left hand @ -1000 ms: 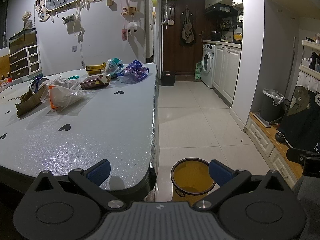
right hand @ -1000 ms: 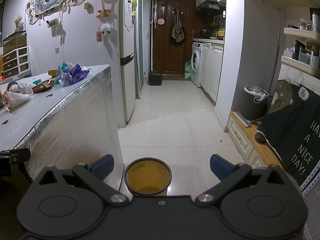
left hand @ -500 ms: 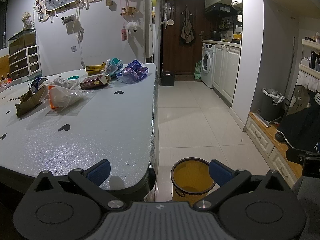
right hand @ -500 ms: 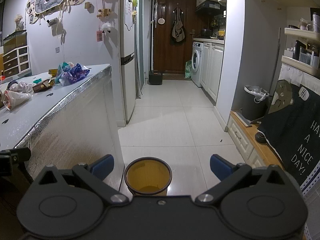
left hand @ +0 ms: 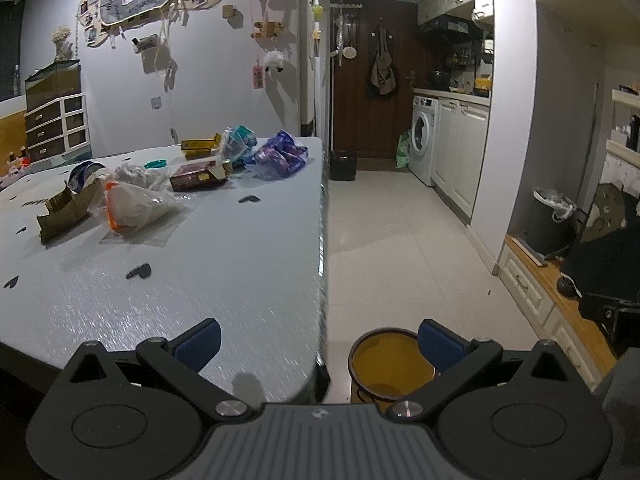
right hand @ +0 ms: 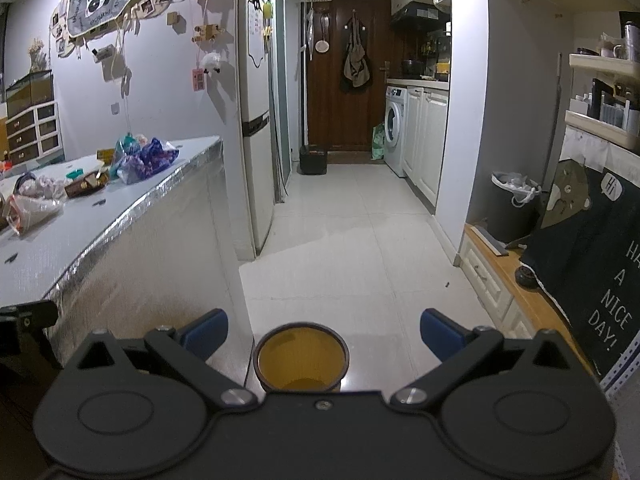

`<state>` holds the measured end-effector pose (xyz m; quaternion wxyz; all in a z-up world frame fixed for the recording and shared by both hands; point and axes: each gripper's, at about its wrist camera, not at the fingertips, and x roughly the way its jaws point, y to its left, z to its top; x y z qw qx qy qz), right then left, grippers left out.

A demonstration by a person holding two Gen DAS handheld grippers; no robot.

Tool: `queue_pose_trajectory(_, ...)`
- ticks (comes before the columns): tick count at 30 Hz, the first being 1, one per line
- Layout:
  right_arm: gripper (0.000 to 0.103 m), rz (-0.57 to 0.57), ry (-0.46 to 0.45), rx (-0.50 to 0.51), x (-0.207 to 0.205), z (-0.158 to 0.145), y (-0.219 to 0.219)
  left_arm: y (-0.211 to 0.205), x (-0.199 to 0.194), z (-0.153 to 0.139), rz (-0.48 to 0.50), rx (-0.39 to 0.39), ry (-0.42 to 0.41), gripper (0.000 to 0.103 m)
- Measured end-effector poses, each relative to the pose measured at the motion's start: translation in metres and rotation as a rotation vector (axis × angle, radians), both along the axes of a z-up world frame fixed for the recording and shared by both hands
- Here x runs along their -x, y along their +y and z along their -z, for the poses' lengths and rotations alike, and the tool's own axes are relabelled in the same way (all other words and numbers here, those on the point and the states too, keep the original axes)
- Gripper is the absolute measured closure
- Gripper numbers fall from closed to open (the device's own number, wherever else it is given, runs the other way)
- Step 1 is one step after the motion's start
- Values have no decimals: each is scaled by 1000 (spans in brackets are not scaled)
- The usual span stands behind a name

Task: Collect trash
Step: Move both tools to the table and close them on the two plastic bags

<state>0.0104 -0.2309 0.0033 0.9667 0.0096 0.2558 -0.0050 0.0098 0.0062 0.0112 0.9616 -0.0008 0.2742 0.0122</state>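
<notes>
Trash lies on the far part of the silver table (left hand: 224,280): a clear plastic bag with orange inside (left hand: 134,208), a torn cardboard piece (left hand: 64,212), a dark red box (left hand: 198,176), a purple bag (left hand: 278,156) and a teal packet (left hand: 238,140). A yellow bin (left hand: 390,362) stands on the floor by the table's near corner. My left gripper (left hand: 318,338) hangs open and empty over that corner. My right gripper (right hand: 324,330) is open and empty above the yellow bin (right hand: 302,356). The same trash pile (right hand: 136,160) shows at the left in the right wrist view.
White tiled floor (right hand: 352,240) runs toward a brown door (right hand: 344,92). A fridge (right hand: 258,120) stands past the table's end. A washing machine (right hand: 396,134) and white cabinets line the right. A lined dark bin (right hand: 514,208) and a black cloth (right hand: 592,248) sit at right.
</notes>
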Motion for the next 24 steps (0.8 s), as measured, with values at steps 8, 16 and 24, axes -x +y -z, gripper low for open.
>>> queue_pose_trajectory(8, 0, -71, -69, -30, -37, -16, 11, 31, -26, -19, -73, 13, -26, 0)
queue_pose_trajectory(16, 0, -177, -140, -57, -95, -40, 34, 74, -63, -29, -160, 75, -3, 0)
queue_pose_trajectory(24, 0, -406, -238, -132, -173, -64, 71, 110, -85, -23, -161, 138, 20, 0)
